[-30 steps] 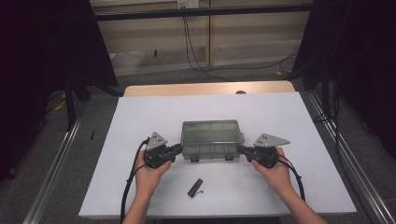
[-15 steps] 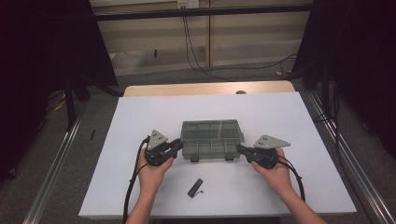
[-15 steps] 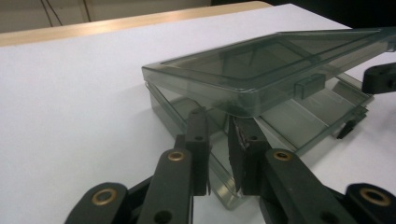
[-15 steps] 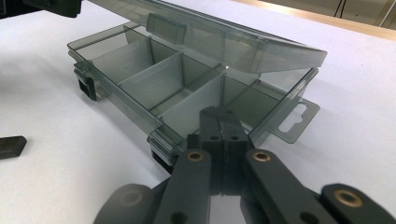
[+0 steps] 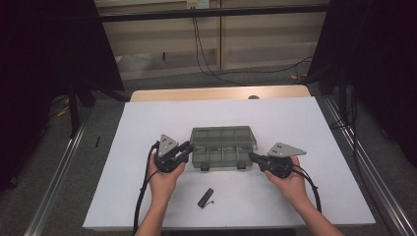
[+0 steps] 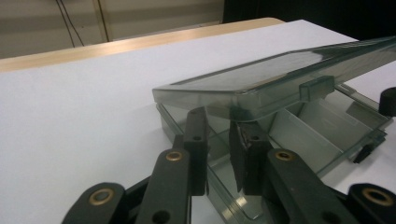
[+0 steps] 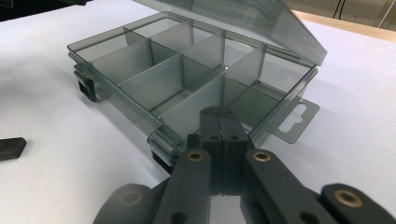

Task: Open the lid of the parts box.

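A smoky transparent compartment box (image 5: 223, 156) lies mid-table, its hinged lid (image 5: 223, 135) partly raised. In the left gripper view the lid (image 6: 280, 74) slants up over the empty base (image 6: 327, 121). My left gripper (image 5: 187, 150) is at the box's left end. Its jaws (image 6: 219, 135) stand a narrow gap apart just under the lid's near corner, nothing clamped between them. My right gripper (image 5: 252, 157) is at the box's right front corner. Its jaws (image 7: 219, 116) are pressed together against the rim of the base (image 7: 177, 74).
A small black part (image 5: 205, 197) lies on the white table (image 5: 319, 128) in front of the box, also seen as a black part (image 7: 9, 147) at the right gripper view's left edge. Black latches (image 5: 204, 168) hang from the box's front. Cables trail back from both grippers.
The left gripper has shifted slightly at the box's left end. The right gripper and the box stay where they were.
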A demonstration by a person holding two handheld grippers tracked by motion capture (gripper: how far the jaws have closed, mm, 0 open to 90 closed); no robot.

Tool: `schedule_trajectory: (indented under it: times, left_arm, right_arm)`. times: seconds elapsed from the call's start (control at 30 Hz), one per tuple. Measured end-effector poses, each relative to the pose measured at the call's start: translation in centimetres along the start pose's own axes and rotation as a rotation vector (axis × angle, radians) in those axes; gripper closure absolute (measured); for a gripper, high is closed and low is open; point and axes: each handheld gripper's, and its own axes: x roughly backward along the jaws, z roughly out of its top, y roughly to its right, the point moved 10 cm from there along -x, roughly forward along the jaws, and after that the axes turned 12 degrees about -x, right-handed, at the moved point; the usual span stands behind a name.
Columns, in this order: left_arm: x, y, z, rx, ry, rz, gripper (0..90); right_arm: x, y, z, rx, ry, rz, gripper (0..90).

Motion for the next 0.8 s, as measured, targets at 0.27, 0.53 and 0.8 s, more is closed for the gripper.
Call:
schedule_trajectory:
  times: [0.27,0.53,0.8]
  left_arm:
    - [-0.3,-0.5,0.6,0.008,0.006,0.036,78.0]
    - [-0.6,-0.9,1.3,0.000,0.012,0.070,78.9]
    - [-1.0,-1.3,1.8,0.010,0.011,0.091,80.4]
  right_arm:
    - [0.0,0.0,0.0,-0.007,0.006,0.002,90.0]
    - [0.0,0.0,0.0,-0.003,0.008,0.001,90.0]
    - [0.0,-0.1,0.0,0.000,0.010,0.001,90.0]
